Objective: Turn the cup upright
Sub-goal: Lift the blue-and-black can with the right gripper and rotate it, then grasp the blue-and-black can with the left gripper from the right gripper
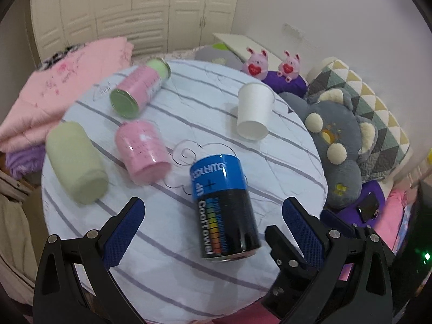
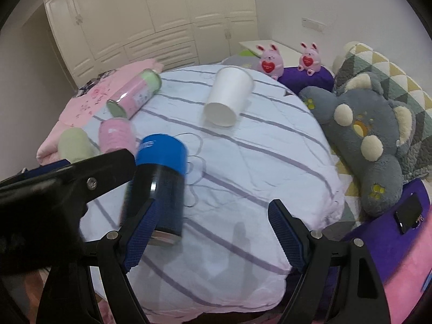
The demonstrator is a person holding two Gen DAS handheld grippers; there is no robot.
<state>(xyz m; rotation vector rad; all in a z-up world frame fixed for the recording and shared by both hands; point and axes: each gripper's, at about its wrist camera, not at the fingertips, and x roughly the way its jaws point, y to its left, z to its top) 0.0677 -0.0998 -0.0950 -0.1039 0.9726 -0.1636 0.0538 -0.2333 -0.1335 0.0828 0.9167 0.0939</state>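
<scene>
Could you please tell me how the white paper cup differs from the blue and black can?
The white paper cup is plain, tapered and open at its wide end, while the blue and black can is printed, straight-sided and closed. The cup lies toward the far side of the striped cloth; the can lies between the left tongs. Both lie on their sides.

In the right wrist view, the blurred left hand-held gripper (image 2: 67, 183) hides part of the blue-and-black can (image 2: 159, 186). Beyond it, the green roll (image 2: 74, 145) and pink roll (image 2: 116, 135) are half covered.
</scene>
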